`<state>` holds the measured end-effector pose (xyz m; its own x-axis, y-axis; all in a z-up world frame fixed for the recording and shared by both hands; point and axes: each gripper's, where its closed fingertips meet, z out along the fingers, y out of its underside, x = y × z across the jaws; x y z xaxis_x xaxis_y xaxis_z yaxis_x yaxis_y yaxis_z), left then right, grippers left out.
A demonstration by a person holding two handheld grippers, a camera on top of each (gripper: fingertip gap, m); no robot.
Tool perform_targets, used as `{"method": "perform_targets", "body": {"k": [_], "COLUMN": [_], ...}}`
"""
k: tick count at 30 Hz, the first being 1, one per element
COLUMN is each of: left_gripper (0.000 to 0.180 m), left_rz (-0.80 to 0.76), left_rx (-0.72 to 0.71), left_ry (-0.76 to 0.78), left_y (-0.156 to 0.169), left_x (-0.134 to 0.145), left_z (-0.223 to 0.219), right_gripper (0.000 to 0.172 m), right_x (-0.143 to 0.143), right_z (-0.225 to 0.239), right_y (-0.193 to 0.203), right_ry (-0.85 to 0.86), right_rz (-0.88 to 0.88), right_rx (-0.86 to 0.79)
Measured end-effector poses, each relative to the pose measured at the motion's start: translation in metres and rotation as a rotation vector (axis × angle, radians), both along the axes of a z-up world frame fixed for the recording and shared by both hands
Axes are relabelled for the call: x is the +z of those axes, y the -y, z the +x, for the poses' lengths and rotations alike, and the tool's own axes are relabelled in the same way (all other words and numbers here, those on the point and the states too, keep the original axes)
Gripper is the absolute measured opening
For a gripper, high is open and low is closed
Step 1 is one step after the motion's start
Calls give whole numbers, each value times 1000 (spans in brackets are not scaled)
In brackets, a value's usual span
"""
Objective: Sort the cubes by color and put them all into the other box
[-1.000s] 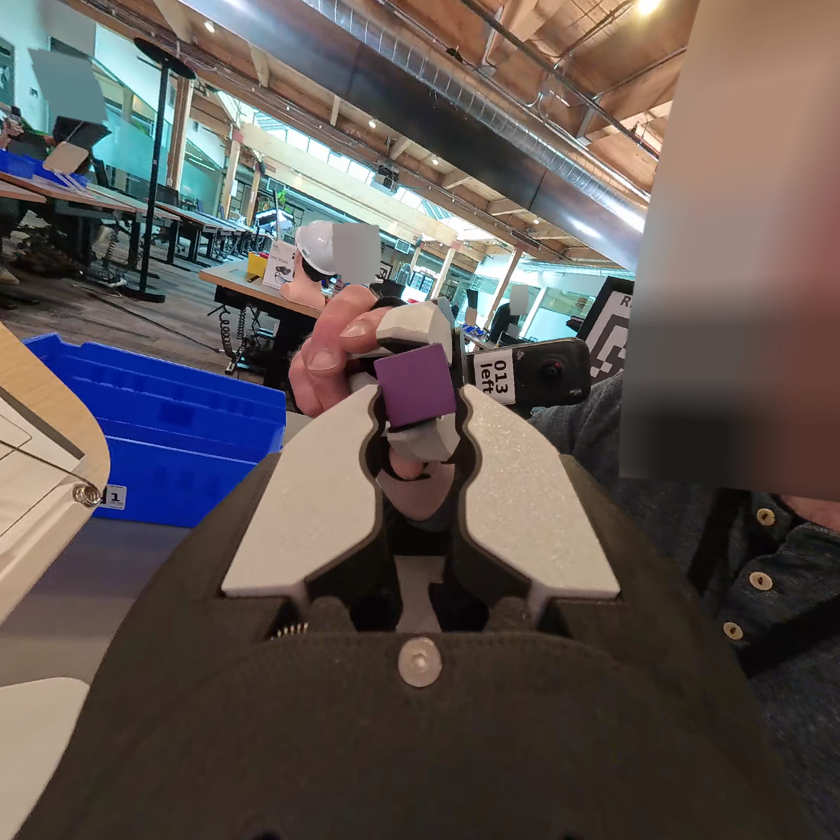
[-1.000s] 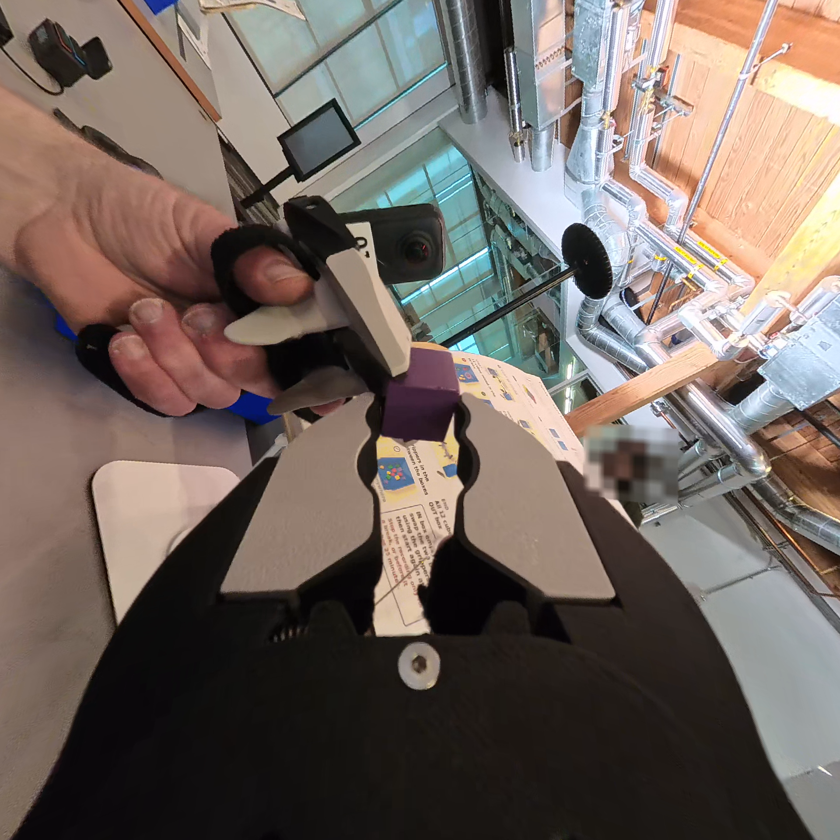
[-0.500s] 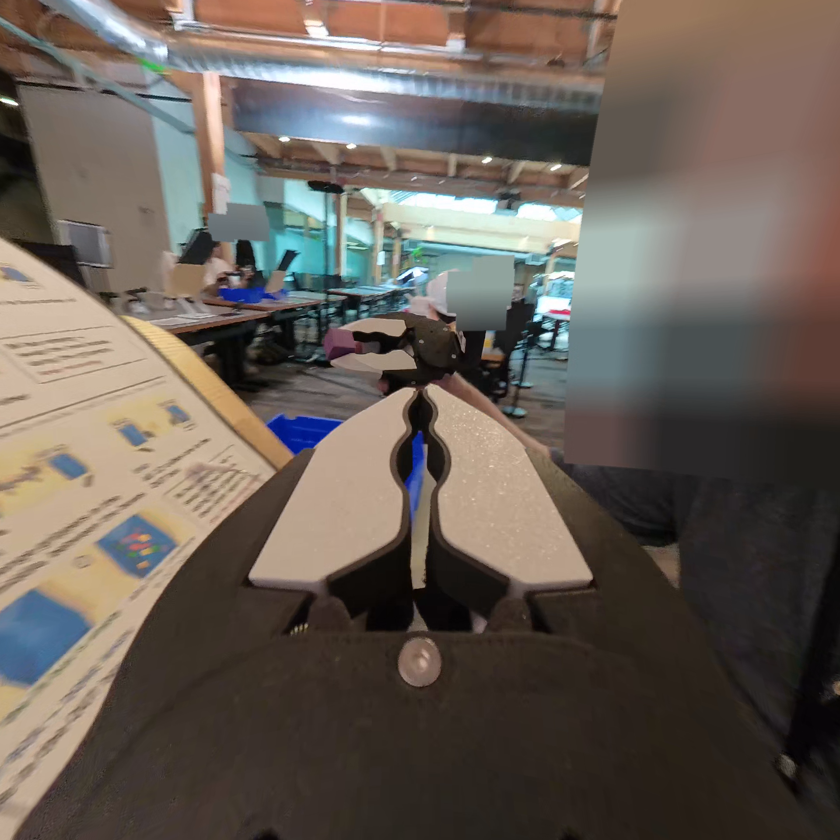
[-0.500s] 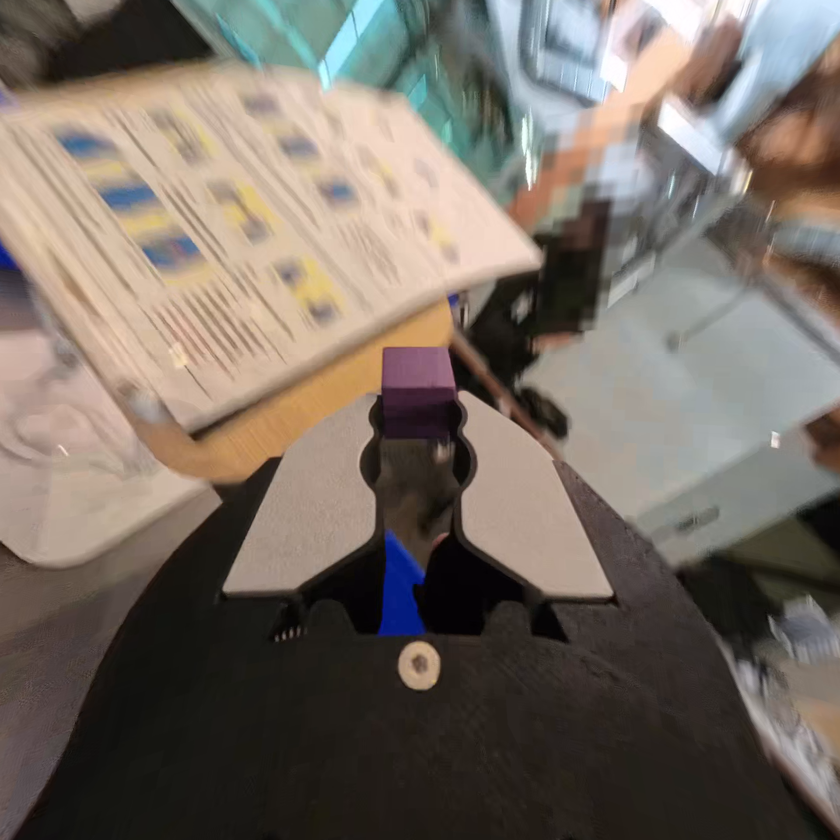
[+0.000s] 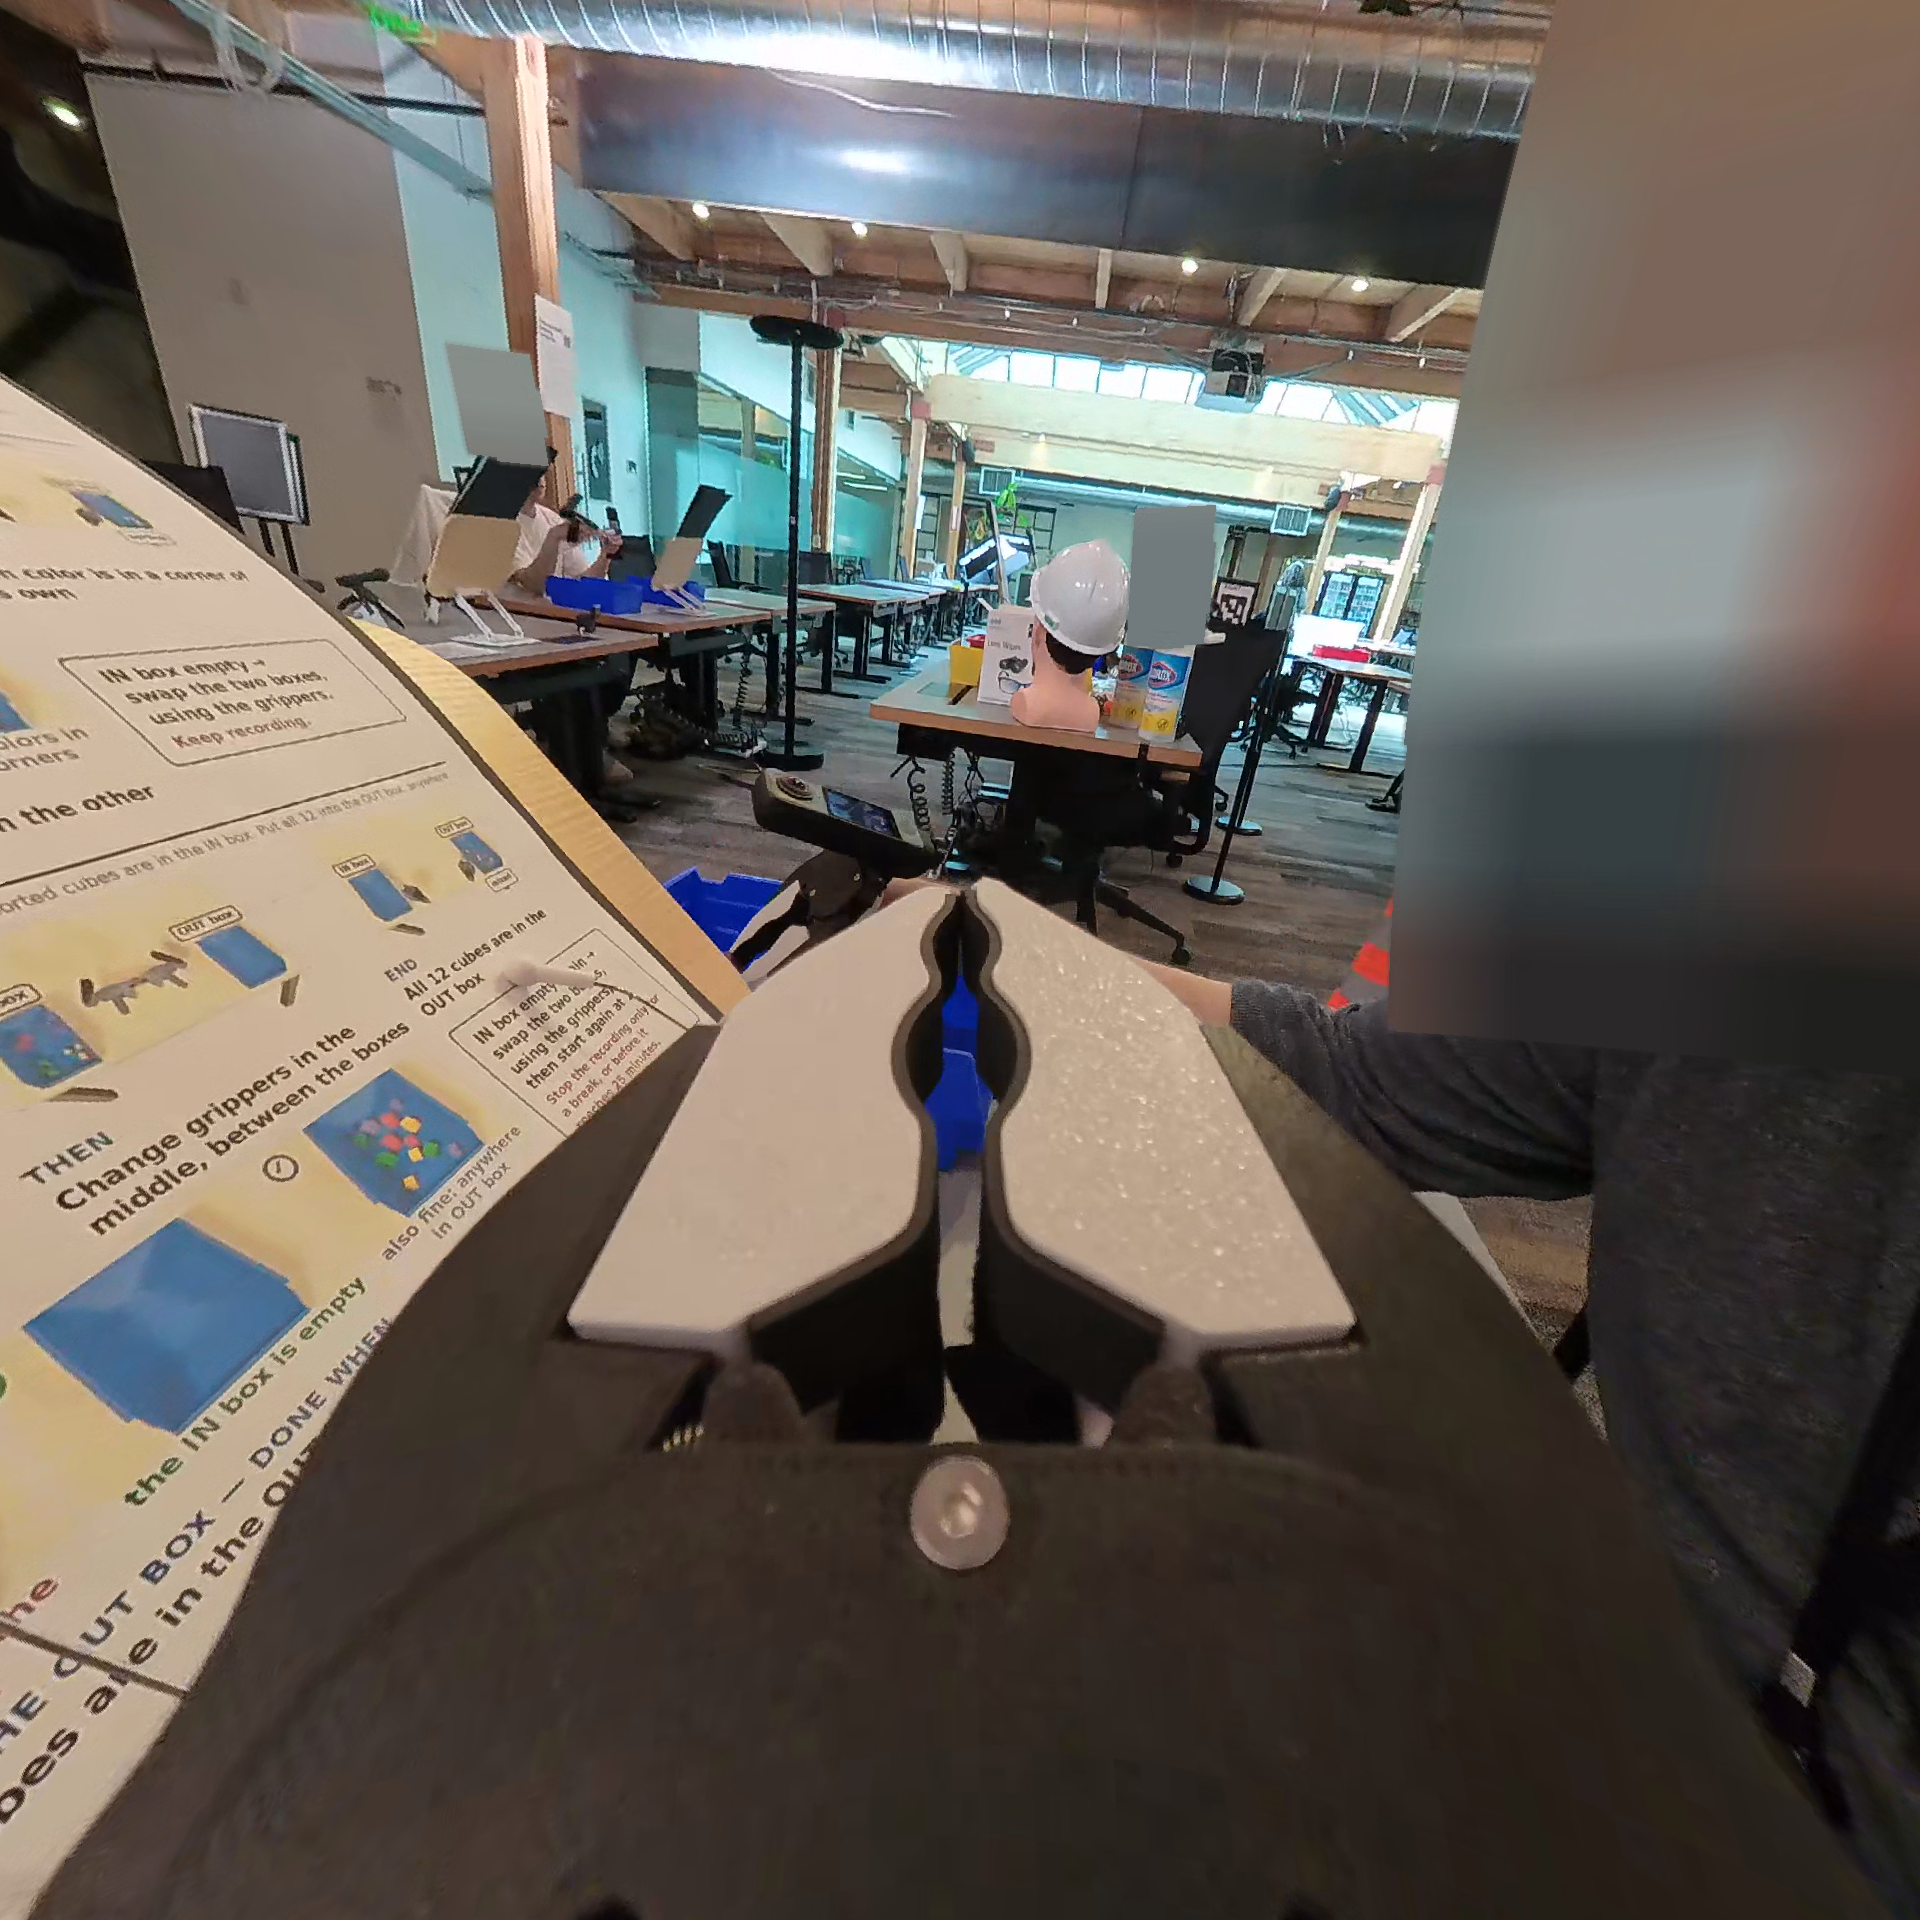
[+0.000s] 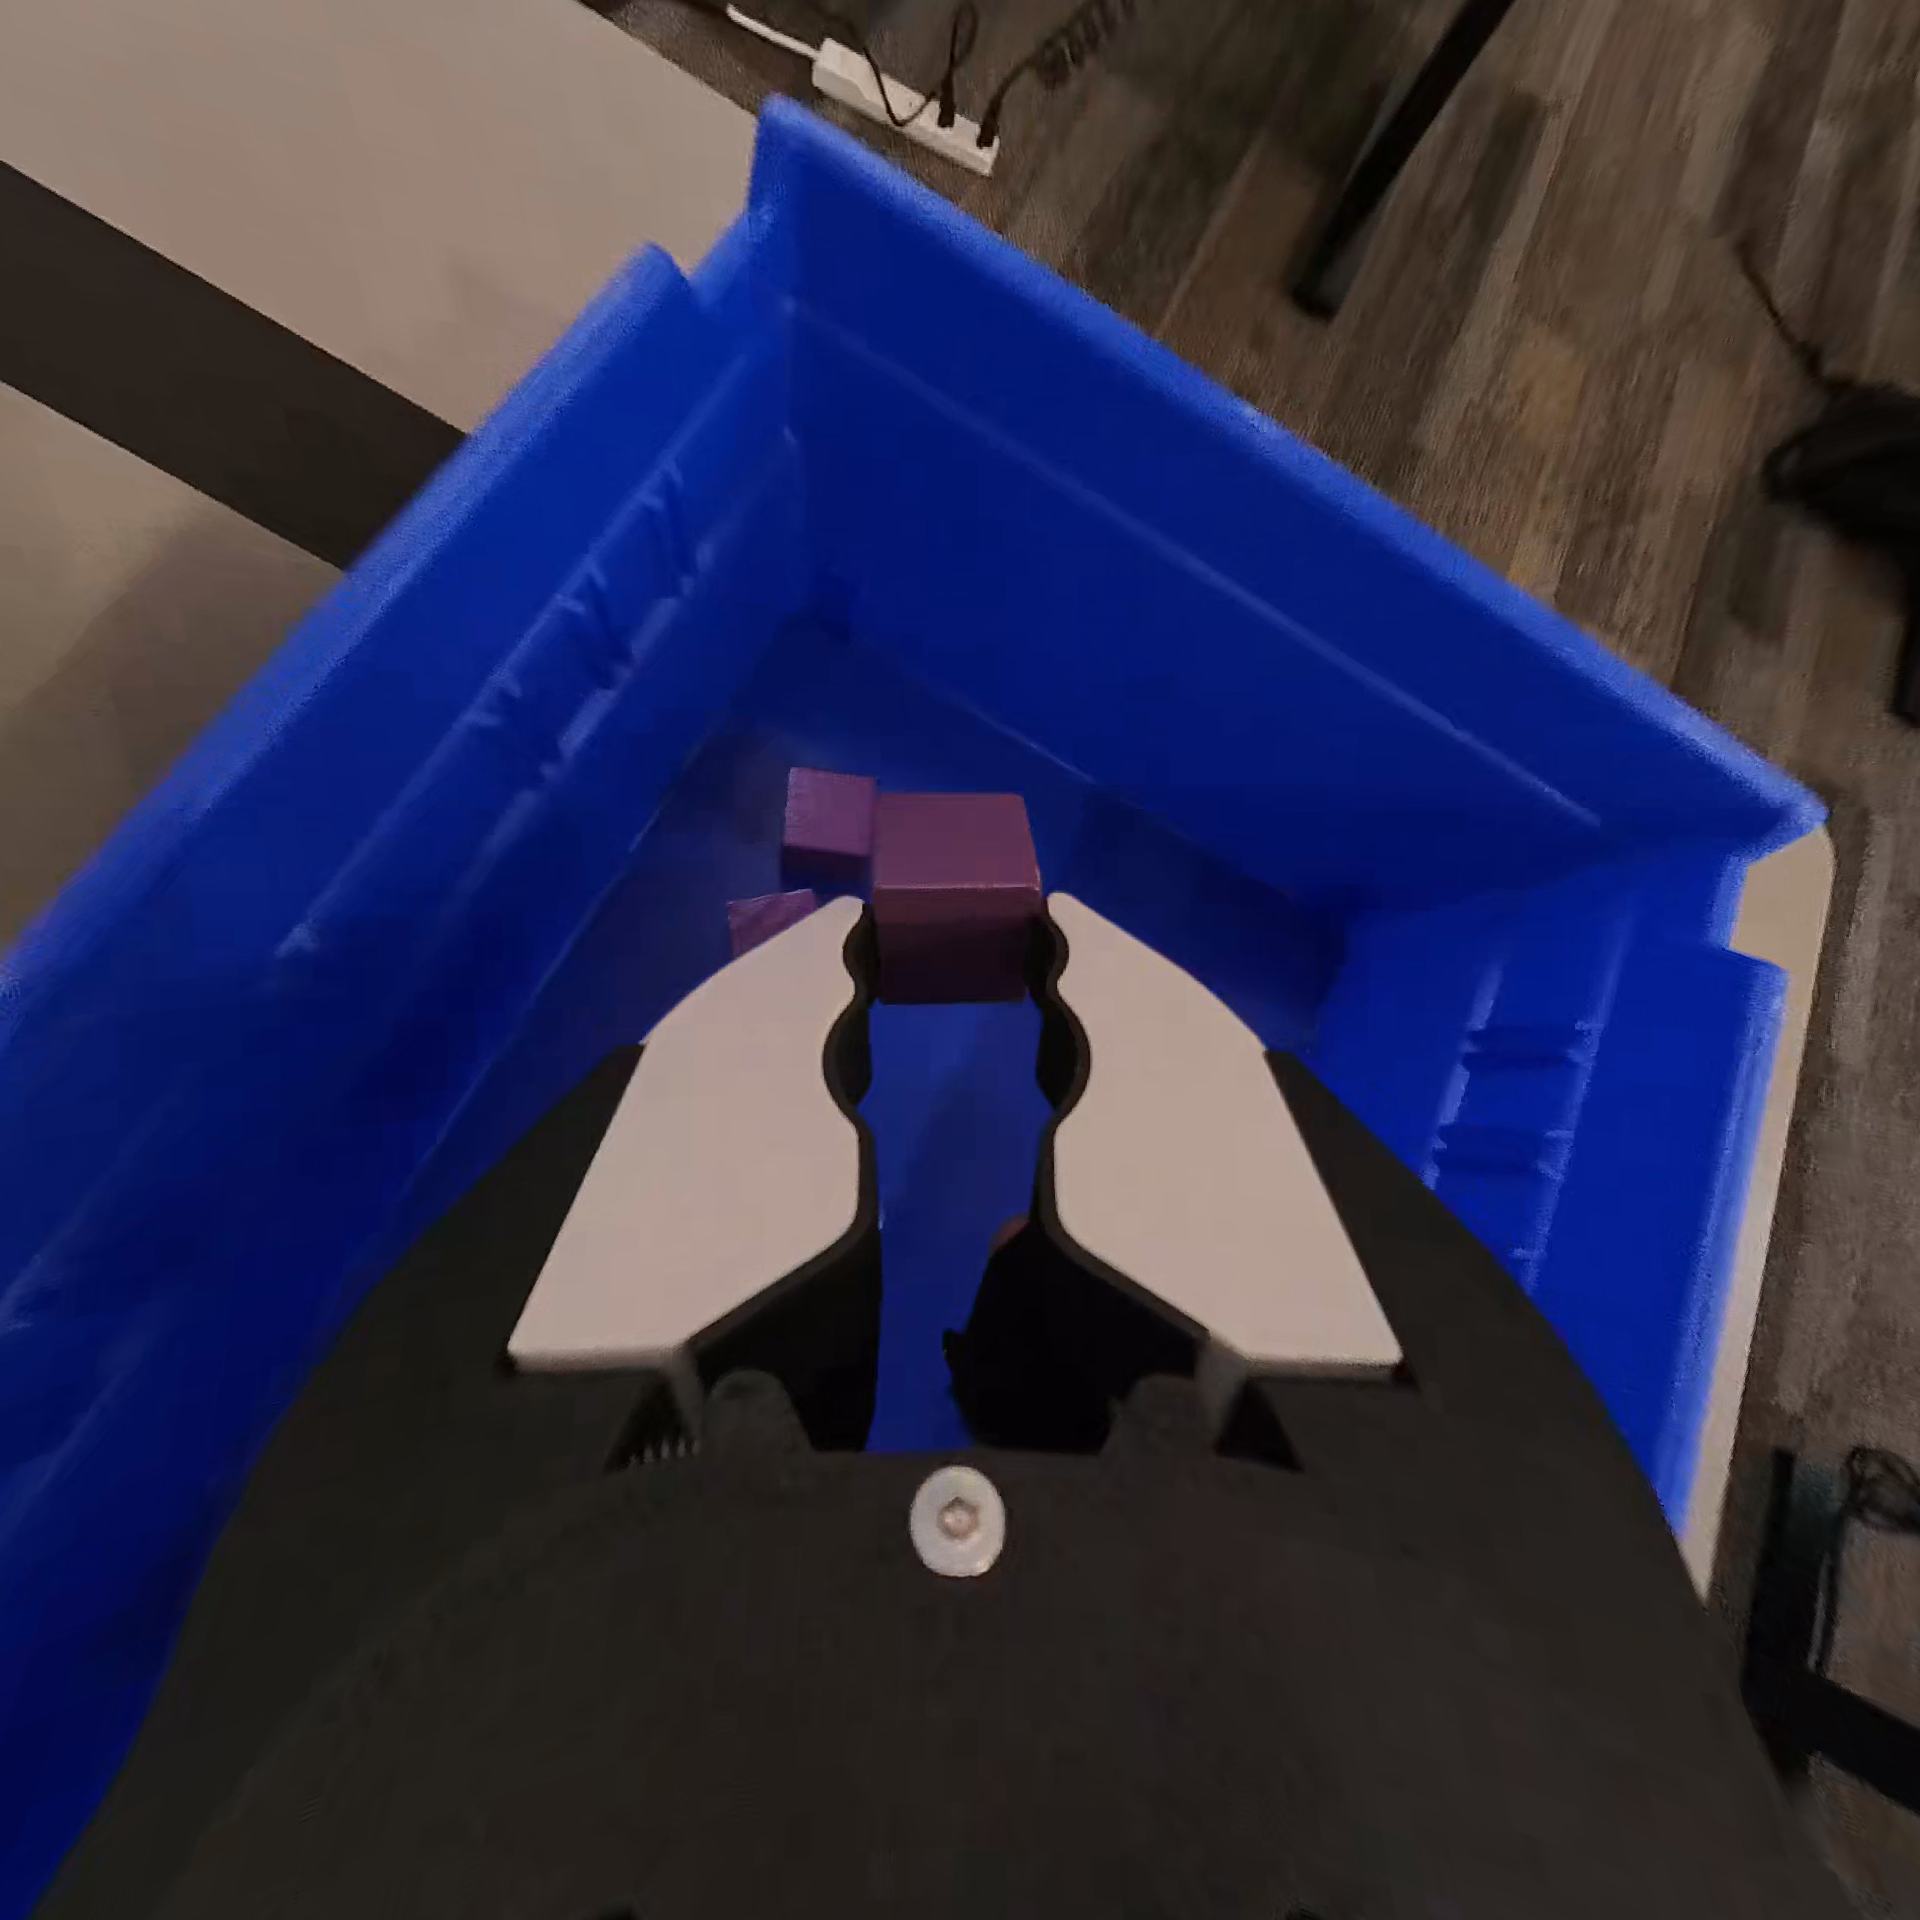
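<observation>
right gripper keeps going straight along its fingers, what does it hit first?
Probably the blue box, near its inner corner. The right gripper carries a purple cube; two purple cubes lie just left. Depth unclear.

Three purple cubes (image 6: 954,894), one blue box (image 6: 1143,540), one instruction sheet (image 5: 239,935).

Purple cube (image 6: 954,894); blue box (image 6: 1143,499); 2 purple cubes (image 6: 826,821) inside.

Open workshop hall. Exposed timber ceiling beams (image 5: 1039,275) with recessed spotlights; silver ventilation duct (image 5: 935,42) near the top. Far clerestory windows (image 5: 1122,374) bright. Rows of wooden desks (image 5: 665,623), black office chair (image 5: 1122,831), dark plank floor (image 5: 1309,873).
</observation>
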<state>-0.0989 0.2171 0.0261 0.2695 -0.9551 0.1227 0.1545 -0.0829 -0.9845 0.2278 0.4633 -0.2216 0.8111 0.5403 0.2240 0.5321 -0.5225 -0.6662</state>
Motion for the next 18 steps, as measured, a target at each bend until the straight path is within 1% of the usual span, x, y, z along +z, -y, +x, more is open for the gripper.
{"method": "perform_targets", "body": {"k": [2, 6, 9, 13, 18], "left_gripper": [0, 0, 0, 0, 0], "left_rz": [-1, -3, -1, -7, -11], "left_rx": [2, 2, 7, 10, 7], "left_ry": [-5, -9, -9, -12, -21], "left_y": [-1, -1, -1, -3, -3], "left_x": [-1, -1, 0, -1, -2], "left_z": [0, -2, -4, -6, -6], "right_gripper": [29, 29, 29, 29, 29], "right_x": [-10, -29, -36, -44, -43], "right_z": [6, 6, 1, -4, -8], "right_y": [-3, -2, -1, 1, 2], "right_ry": [28, 38, 25, 43, 66], "right_rz": [-27, -90, -121, -155, -155], "right_rx": [-34, -50, -44, -30, -22]}}
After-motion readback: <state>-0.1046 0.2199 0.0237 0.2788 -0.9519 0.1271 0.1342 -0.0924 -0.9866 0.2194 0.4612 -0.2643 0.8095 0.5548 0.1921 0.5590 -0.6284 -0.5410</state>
